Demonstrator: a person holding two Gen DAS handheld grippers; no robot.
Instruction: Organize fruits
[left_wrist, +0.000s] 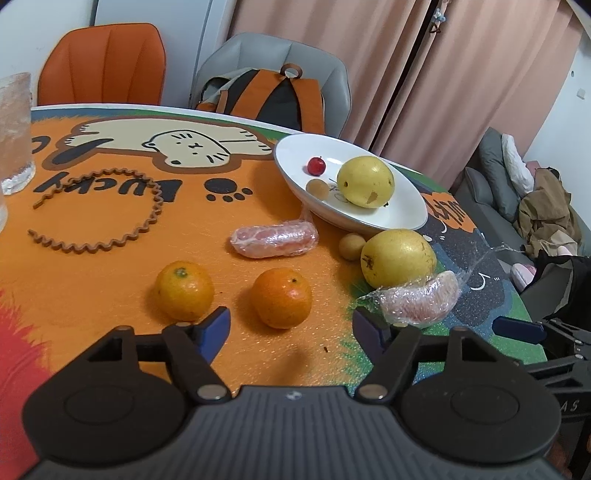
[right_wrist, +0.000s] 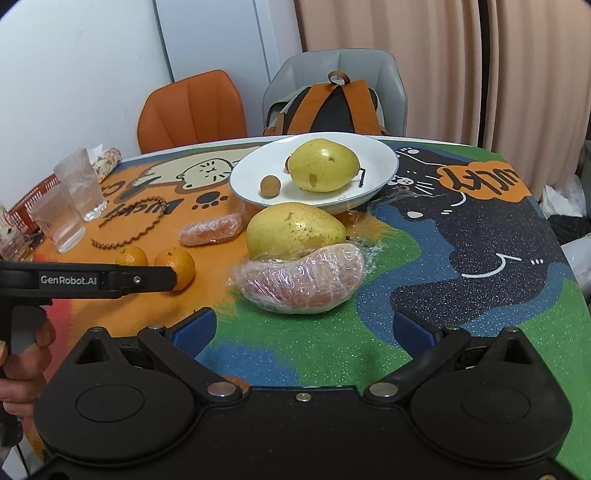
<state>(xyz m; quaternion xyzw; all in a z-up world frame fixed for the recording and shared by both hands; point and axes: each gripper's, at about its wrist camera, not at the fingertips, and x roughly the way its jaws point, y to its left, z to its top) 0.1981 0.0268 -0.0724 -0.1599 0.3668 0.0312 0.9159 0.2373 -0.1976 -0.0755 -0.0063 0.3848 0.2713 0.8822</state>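
i am holding the left gripper (left_wrist: 291, 325) low over the near edge of the table (left_wrist: 110, 295), its blue pads spread wide with nothing between them, and the right-hand tangerine (left_wrist: 281, 297) is sitting just beyond the gap. the other tangerine (left_wrist: 184, 290) is lying to its left, just past the left pad. the right gripper (right_wrist: 303, 328) is likewise gaping and gripping nothing, pointing at the near wrapped pomelo segment (right_wrist: 301, 278), which is leaning against the loose pear (right_wrist: 293, 229) behind it.

further out, the white plate (right_wrist: 384, 162) is already carrying a second pear (right_wrist: 323, 170), a longan (right_wrist: 269, 185) and, in the left view, a small red fruit (left_wrist: 316, 165). a second wrapped segment (left_wrist: 273, 238) and a loose longan (left_wrist: 351, 246) are lying on the mat between the tangerines and the plate. a wavy brown hoop (left_wrist: 99, 206) and glasses (right_wrist: 70, 199) are sitting off to the left, apart from the fruit.

i judge the step in hand to be picking up the next fruit for the plate — probably the tangerine in front of the left gripper. to do it well i am thinking of sliding forward until the pads are flanking its widest part, closing gently so it is not rolling away, and lifting clear of the wrapped segment on the way. the film on the pomelo looks slippery, so the right gripper should be squeezing its thick middle, not the loose wrap — and watching that the pear behind is not rolling.
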